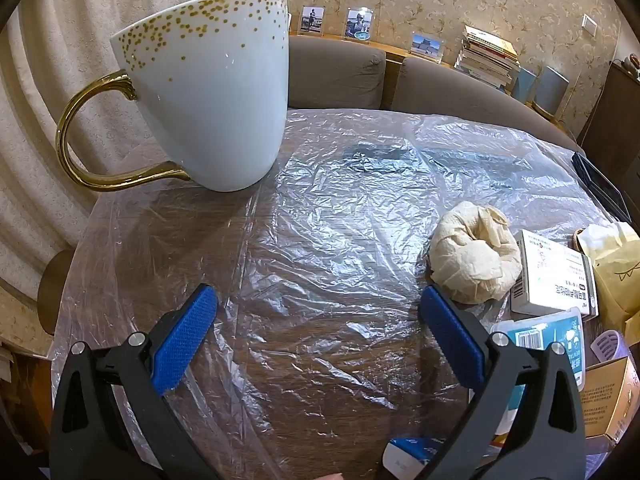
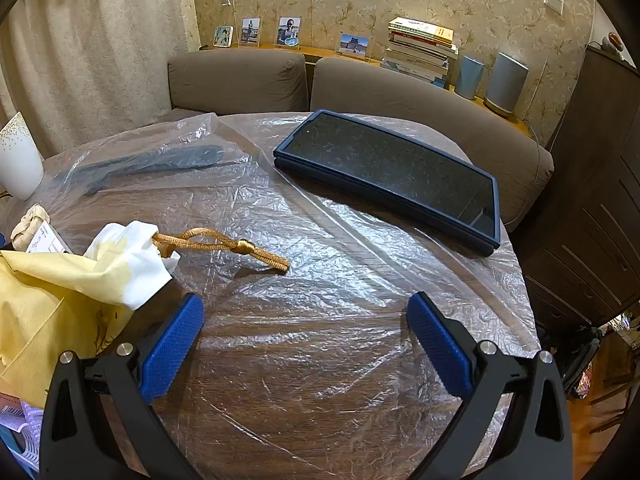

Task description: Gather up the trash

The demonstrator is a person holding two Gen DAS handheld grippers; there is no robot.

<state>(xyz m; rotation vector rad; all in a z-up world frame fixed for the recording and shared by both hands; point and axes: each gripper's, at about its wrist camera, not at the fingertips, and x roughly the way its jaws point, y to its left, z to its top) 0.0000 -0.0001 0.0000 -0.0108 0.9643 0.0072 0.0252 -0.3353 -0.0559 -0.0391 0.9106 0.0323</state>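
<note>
A crumpled beige tissue wad (image 1: 476, 258) lies on the clear plastic sheet (image 1: 340, 240) covering the round wooden table, just beyond the right finger of my left gripper (image 1: 318, 298). That gripper stands wide open over bare plastic with nothing between its blue pads. Right of the wad lie a white carton (image 1: 560, 280), a small blue-and-white plastic box (image 1: 548, 336) and a yellow paper bag (image 1: 618, 272). My right gripper (image 2: 304, 304) is also wide open over the plastic. The yellow bag (image 2: 60, 292) with its gold cord handle (image 2: 236, 246) lies by its left finger. The tissue wad (image 2: 28, 220) peeks out at far left.
A white mug with gold dots and handle (image 1: 216, 92) stands at the table's far left. A dark blue tablet (image 2: 396, 172) lies at the far right of the table. A dark object (image 2: 152, 164) sits under the plastic. A brown sofa (image 2: 360, 84) and a dark cabinet (image 2: 600, 184) surround the table.
</note>
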